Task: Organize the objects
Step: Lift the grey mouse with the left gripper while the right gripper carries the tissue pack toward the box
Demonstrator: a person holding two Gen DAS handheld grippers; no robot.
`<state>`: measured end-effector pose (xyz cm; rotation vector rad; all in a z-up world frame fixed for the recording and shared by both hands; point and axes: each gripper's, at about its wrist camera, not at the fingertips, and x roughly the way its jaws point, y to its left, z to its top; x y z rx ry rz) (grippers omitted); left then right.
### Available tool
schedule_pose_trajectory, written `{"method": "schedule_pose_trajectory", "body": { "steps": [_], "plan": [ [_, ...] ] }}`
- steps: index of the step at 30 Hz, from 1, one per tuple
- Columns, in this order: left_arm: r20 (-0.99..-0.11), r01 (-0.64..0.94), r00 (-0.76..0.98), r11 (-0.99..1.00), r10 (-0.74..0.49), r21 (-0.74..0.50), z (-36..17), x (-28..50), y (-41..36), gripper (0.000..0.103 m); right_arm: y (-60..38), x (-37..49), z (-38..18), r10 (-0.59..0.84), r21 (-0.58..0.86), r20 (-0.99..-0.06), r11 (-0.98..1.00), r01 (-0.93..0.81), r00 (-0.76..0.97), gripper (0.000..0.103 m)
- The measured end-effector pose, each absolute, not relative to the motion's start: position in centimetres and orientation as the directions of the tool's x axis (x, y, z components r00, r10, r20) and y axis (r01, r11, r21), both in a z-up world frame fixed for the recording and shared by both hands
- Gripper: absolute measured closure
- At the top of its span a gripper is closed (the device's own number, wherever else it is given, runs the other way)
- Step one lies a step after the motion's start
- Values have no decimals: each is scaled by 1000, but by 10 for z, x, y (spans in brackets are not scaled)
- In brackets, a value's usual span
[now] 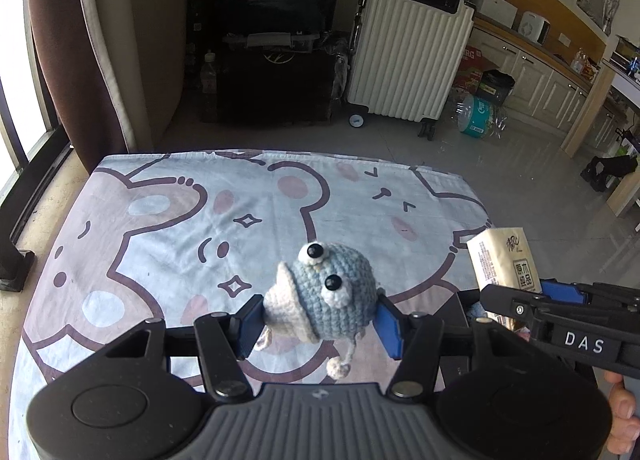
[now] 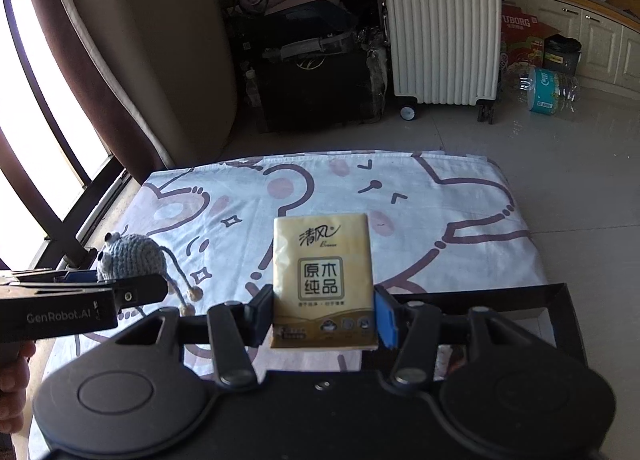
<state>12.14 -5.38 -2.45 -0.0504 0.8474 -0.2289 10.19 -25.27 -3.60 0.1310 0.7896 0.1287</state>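
My left gripper (image 1: 318, 320) is shut on a blue crocheted toy (image 1: 332, 292) with googly eyes, a cream fin and dangling legs, and holds it above the cartoon-print cloth (image 1: 160, 228). The toy also shows in the right wrist view (image 2: 130, 256), at the left. My right gripper (image 2: 324, 316) is shut on a yellow tissue pack (image 2: 322, 272), held upright above the cloth (image 2: 460, 196). The pack also shows in the left wrist view (image 1: 502, 260), at the right, in the right gripper (image 1: 532, 300).
A black tray (image 2: 560, 300) lies on the cloth at the near right, under the right gripper. Beyond the table's far edge stand a white suitcase (image 1: 408, 60), black cases (image 1: 276, 72) and water bottles (image 1: 480, 116) on the floor. A brown curtain (image 1: 68, 60) hangs at the left.
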Motion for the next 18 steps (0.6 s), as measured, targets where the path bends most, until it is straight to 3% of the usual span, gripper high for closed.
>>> {"method": "schedule_pose_trajectory", "body": {
  "steps": [18],
  "plan": [
    [-765, 263, 555, 942, -325, -209, -19, 122, -113, 44, -313, 90, -17, 68, 82, -698, 997, -14, 713, 50]
  ]
}}
